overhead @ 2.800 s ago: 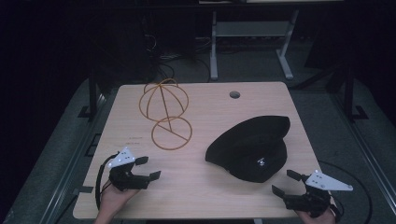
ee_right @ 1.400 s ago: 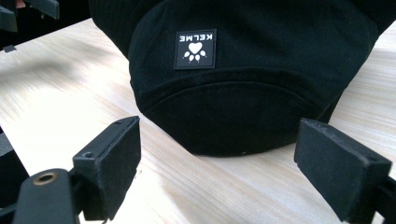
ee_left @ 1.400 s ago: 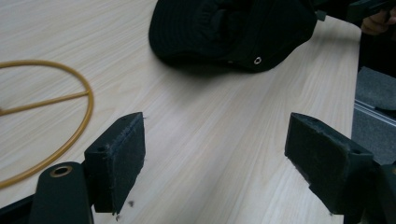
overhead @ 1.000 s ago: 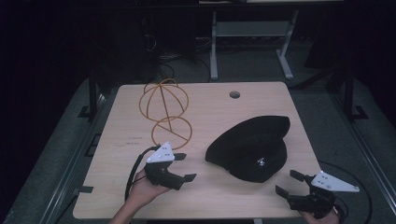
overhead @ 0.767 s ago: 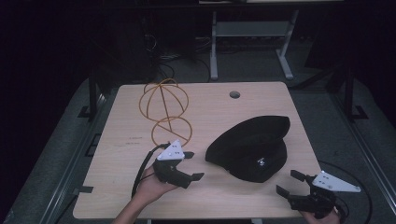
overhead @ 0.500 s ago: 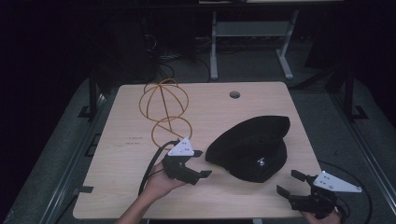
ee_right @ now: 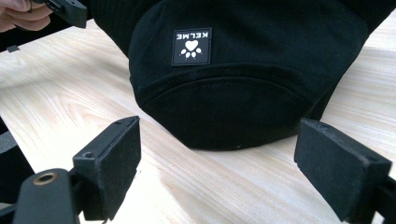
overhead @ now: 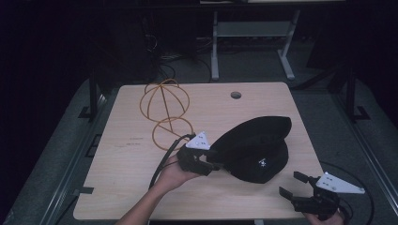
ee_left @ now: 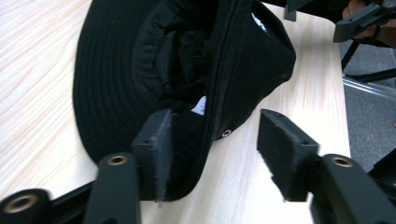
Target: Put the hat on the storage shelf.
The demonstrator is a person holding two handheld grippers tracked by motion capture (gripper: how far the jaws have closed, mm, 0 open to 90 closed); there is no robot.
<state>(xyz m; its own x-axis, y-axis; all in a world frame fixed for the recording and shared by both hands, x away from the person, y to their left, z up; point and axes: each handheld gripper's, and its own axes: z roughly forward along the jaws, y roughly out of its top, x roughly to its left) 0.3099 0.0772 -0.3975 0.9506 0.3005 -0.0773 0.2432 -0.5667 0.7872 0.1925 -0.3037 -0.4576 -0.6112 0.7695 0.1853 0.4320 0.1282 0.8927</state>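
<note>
A black brimmed hat (overhead: 258, 145) lies on the right half of the wooden table (overhead: 131, 192). My left gripper (overhead: 217, 159) has reached its left edge. In the left gripper view the hat's brim edge (ee_left: 219, 93) stands between the jaws of my left gripper (ee_left: 212, 135). The jaws have just been closing; one pad (ee_left: 159, 140) lies against the fabric and the other pad (ee_left: 280, 144) is still apart from it. My right gripper (overhead: 291, 183) rests open at the table's front right corner. The hat's logo patch (ee_right: 191, 45) faces my right gripper (ee_right: 222, 140), with bare wood between its pads.
An orange wire hat stand (overhead: 166, 101) stands at the back left of the table, its ring base close behind my left hand. A round cable hole (overhead: 236, 95) sits near the far edge. Dark floor and a metal frame (overhead: 248, 33) lie beyond the table.
My left hand has travelled right from the table's front left to the hat's left edge, and its jaws have narrowed around the brim. My right gripper has stayed put.
</note>
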